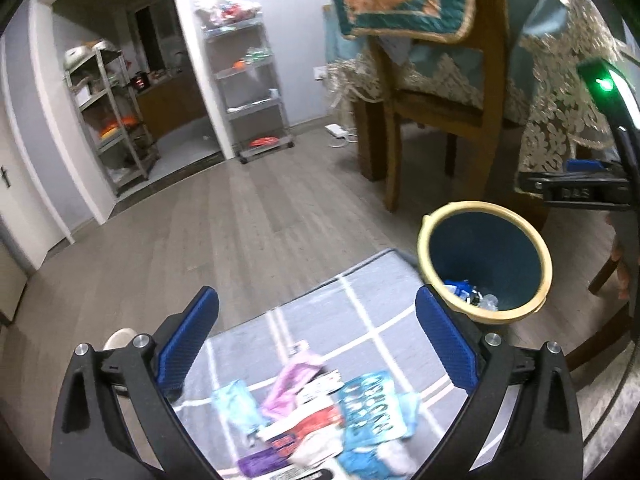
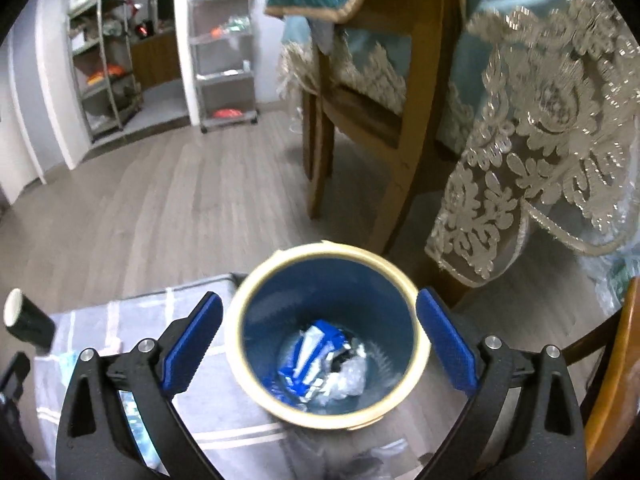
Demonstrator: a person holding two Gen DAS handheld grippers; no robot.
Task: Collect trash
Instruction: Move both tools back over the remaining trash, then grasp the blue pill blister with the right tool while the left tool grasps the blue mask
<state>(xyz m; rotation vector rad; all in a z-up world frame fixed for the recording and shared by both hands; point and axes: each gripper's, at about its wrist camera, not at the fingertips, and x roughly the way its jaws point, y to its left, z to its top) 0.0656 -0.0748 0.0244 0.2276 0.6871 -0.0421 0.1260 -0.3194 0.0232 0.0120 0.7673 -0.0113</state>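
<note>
On the grey rug [image 1: 360, 312], crumpled colourful wrappers [image 1: 320, 420] lie heaped; both grippers' jaws spread wide, empty.

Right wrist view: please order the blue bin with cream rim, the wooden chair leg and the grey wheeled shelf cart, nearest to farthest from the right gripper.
1. Blue bin with cream rim, between the right gripper's open fingers.
2. Wooden chair leg, beyond the bin, right.
3. Grey wheeled shelf cart, by the far wall, left.
</note>
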